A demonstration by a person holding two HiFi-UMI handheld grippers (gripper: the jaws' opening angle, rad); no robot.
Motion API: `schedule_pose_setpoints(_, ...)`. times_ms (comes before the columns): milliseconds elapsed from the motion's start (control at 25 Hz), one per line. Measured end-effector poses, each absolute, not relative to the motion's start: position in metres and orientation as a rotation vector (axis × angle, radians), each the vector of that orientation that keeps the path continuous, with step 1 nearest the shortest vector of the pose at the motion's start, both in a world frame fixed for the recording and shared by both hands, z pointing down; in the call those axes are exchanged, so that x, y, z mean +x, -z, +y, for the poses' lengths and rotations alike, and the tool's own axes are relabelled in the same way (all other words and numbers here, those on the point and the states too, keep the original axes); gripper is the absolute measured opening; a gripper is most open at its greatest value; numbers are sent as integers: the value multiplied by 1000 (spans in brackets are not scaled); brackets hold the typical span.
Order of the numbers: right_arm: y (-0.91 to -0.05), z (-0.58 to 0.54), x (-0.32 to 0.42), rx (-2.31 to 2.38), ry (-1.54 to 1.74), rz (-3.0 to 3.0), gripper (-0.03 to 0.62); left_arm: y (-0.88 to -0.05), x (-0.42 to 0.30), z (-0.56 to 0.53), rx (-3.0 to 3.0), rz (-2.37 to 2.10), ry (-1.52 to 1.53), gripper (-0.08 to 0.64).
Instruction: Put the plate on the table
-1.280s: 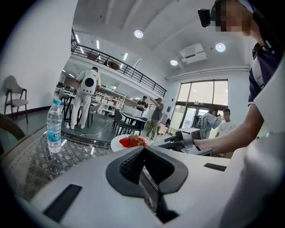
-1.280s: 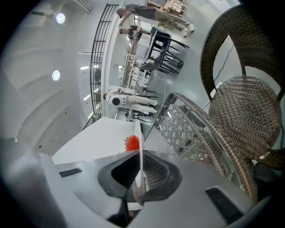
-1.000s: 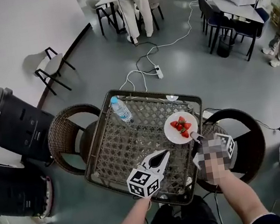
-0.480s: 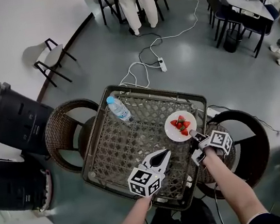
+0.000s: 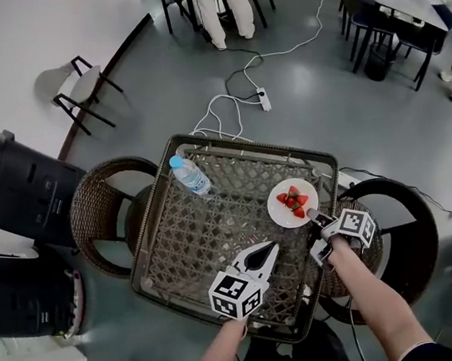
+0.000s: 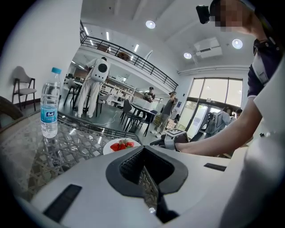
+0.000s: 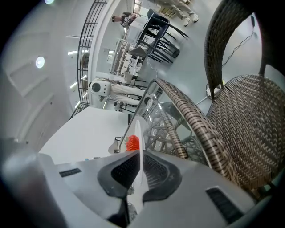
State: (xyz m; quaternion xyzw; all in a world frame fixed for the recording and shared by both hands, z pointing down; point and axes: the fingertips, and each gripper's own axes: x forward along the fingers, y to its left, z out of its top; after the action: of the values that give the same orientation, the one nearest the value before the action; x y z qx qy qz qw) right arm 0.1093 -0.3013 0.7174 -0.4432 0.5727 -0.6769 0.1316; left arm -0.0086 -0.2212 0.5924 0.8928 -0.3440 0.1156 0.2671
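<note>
A white plate [image 5: 292, 204] with red strawberries [image 5: 293, 201] rests at the right side of the glass-topped wicker table [image 5: 209, 237]. My right gripper [image 5: 314, 220] is shut on the plate's near rim; in the right gripper view the plate [image 7: 138, 147] runs edge-on between the jaws with a strawberry [image 7: 132, 143] beside it. My left gripper [image 5: 264, 251] hovers over the table's near part, shut and holding nothing. In the left gripper view the plate [image 6: 121, 145] lies ahead, with the right gripper [image 6: 171, 139] at its right.
A water bottle [image 5: 190, 176] stands at the table's far left corner. Wicker chairs flank the table, one at the left [image 5: 101, 215] and one at the right [image 5: 397, 230]. A power strip with cables [image 5: 263, 99] lies on the floor beyond. A person [image 5: 216, 0] stands farther back.
The plate and right gripper have hardly shifted over the table's right side. The left gripper keeps its place. The view has tilted slightly.
</note>
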Motion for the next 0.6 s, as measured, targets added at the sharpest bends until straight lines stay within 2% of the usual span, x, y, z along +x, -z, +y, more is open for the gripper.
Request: schedule_pose_setpoints(600,-728,-300,110,-1354,1988,1665,18,-594,-10,-223,2405,-909,-325,6)
